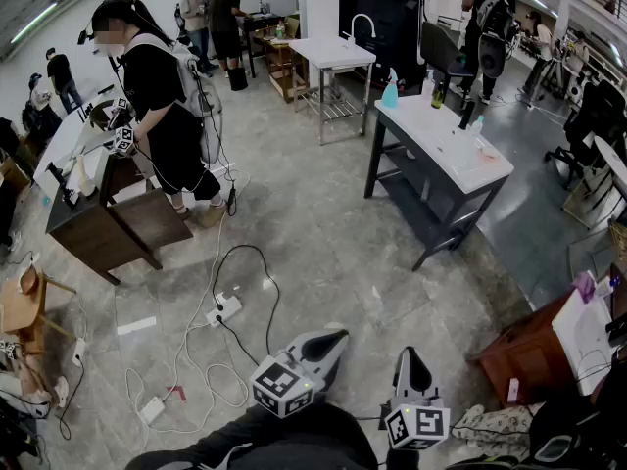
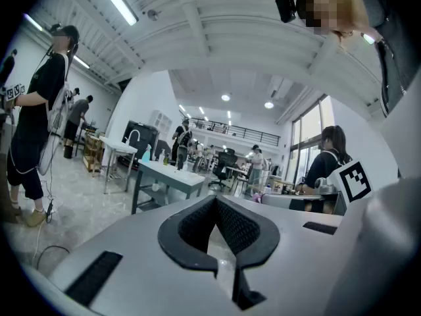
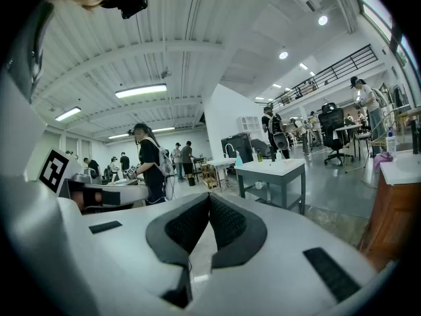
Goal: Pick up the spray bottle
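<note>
The left gripper (image 2: 216, 201) and the right gripper (image 3: 209, 197) have smooth, dull grey shells that look like plastic. Their pads (image 2: 195, 228) are black and rough, with tiny bumps, like rubber. The floor (image 1: 323, 233) is grey, hard and shiny, and light gleams on it. The spray bottle (image 1: 390, 94) looks like light blue, see-through plastic. The long table (image 1: 460, 155) has a smooth white top and dark dull legs. The cabinet (image 1: 98, 238) looks like dark brown wood. The small table (image 1: 328, 52) has shiny metal legs.
</note>
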